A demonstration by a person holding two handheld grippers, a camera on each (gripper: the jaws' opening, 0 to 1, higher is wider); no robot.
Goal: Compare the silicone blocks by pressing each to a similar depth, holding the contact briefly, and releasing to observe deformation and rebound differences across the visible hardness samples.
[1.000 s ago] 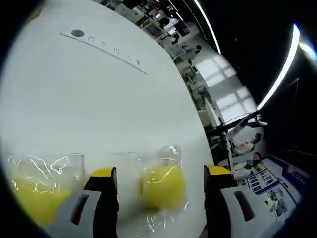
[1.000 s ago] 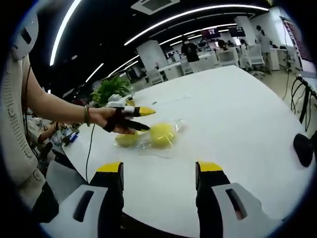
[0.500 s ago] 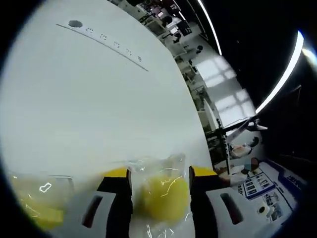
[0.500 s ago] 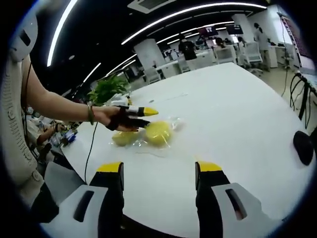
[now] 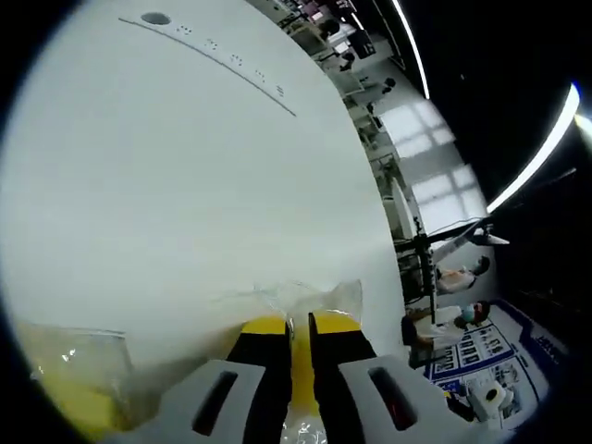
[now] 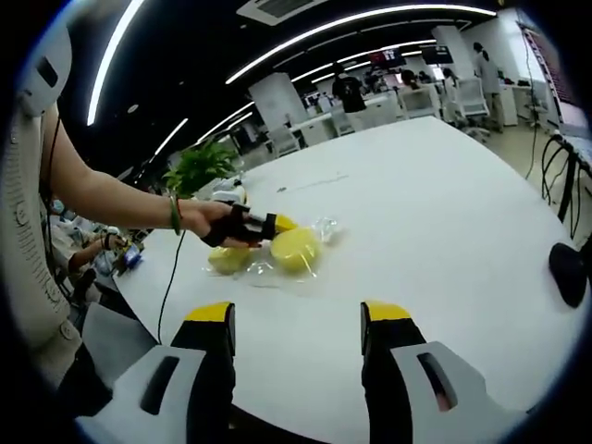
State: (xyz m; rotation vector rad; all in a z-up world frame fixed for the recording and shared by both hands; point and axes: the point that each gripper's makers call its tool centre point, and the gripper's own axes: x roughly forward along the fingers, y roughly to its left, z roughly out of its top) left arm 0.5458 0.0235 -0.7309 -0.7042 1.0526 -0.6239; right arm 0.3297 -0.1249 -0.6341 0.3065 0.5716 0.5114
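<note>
Left gripper pinching yellow block

The left gripper view sits low and very close over the white table, looking along its own jaws at a bagged yellow silicone block squeezed between them, with a second bagged yellow block at its lower left edge; the horizon is rolled steeply. The right gripper view hangs back near the table's edge, facing across it toward the office beyond. From there it takes in both yellow blocks and the left gripper, held in a person's hand. The two views share the blocks and the tabletop.
</note>
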